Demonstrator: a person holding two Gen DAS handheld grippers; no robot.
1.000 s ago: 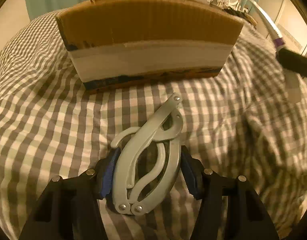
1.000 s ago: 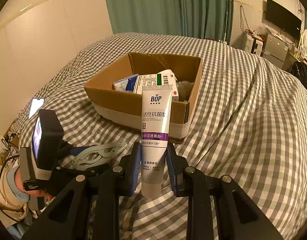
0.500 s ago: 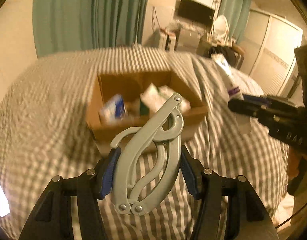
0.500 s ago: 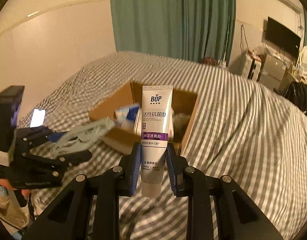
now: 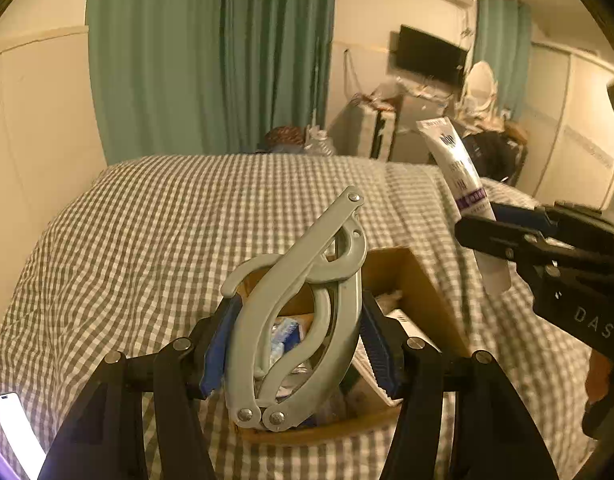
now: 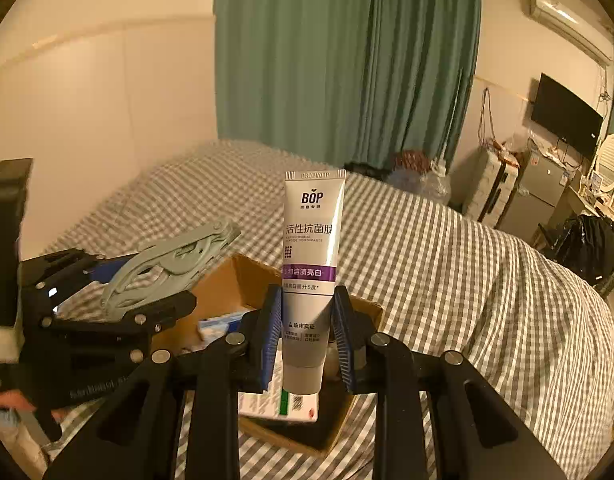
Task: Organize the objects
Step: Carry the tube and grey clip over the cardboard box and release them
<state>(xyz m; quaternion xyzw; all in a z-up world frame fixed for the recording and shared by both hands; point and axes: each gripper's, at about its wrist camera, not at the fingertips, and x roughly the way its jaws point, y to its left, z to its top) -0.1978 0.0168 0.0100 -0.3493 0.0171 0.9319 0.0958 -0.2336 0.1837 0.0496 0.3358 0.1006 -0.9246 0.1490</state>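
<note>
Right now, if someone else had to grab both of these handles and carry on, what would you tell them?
Left gripper: shut on the folding hanger, held above the cardboard box.
Right gripper: shut on the toothpaste tube, upright, also over the box.
The box sits on the checked bedspread and already holds a few packets.
Done: both items picked up and carried to the box.
Left: lower each one in and let go.

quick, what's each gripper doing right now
Left gripper: closed on the folded grey hanger, above the cardboard box.
Right gripper: closed on the toothpaste tube, held upright.
</note>
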